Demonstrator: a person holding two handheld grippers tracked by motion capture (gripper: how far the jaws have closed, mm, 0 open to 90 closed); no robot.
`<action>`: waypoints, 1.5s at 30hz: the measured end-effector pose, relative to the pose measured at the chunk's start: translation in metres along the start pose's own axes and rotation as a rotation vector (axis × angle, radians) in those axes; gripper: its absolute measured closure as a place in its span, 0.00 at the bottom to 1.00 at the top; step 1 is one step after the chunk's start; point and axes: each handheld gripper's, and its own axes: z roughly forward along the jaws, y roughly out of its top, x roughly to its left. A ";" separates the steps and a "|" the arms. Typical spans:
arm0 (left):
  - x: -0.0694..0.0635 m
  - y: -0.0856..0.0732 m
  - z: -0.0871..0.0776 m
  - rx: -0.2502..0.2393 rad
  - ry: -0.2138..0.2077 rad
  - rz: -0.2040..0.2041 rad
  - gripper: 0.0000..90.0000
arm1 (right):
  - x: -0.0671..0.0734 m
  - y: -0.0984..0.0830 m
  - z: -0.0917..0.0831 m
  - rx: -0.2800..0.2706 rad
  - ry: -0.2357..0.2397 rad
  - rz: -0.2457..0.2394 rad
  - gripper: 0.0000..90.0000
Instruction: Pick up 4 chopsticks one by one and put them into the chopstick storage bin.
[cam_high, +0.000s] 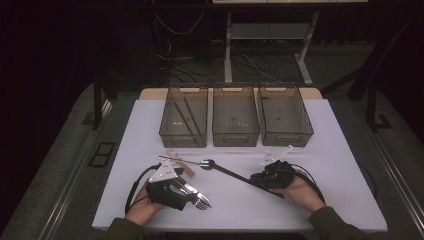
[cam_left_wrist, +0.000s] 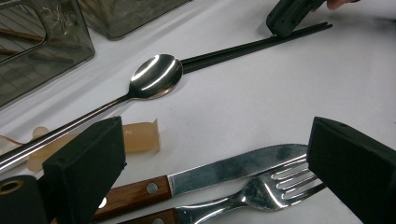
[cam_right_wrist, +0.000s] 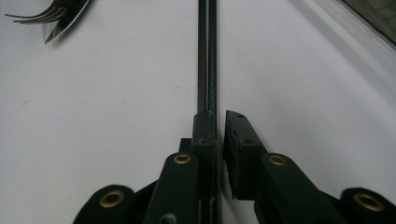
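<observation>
Right gripper (cam_right_wrist: 219, 130) sits low over the white table (cam_high: 340, 150), at the near right in the high view. Its jaws are nearly together and clamped on a pair of black chopsticks (cam_right_wrist: 207, 56); the sticks pass between the pads and run straight ahead along the tabletop. In the high view the chopsticks (cam_high: 235, 176) lie flat and diagonal, their far end up against the bowl of a spoon (cam_high: 206, 163) and their near end under the right gripper (cam_high: 272, 176). The person's right hand (cam_high: 300, 190) wraps the gripper body from behind.

Left gripper (cam_high: 175, 192) rests at the near left, held by the left hand (cam_high: 145, 207). Its jaws stand wide apart with nothing pressed between the pads. Between and just ahead of them, on the table, lie a knife (cam_left_wrist: 219, 172) with a wooden handle and a fork (cam_left_wrist: 261, 189), side by side, tips pointing the same way.

Just beyond the knife: a small pale tan piece (cam_left_wrist: 140, 137), touching or just beside the spoon's handle; what it is cannot be told. The spoon (cam_left_wrist: 156, 77) lies bowl up, handle running back past the left jaw.

Farther back, three clear bins (cam_high: 235, 120) stand in a row, sides close together. The left bin (cam_high: 183, 120) holds a few thin dark sticks. The middle bin and the right bin (cam_high: 285, 117) look empty, though the mesh-like walls make this hard to confirm.
</observation>
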 end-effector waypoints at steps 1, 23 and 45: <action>0.000 0.000 0.000 0.000 0.000 0.000 0.05 | 0.000 0.000 0.000 0.001 -0.001 -0.001 0.91; -0.001 0.000 0.000 0.006 -0.003 0.003 0.05 | 0.001 -0.001 0.006 -0.005 -0.040 -0.087 0.95; -0.001 0.000 0.000 0.002 -0.005 0.003 0.05 | -0.002 -0.001 -0.005 -0.040 -0.055 -0.050 0.96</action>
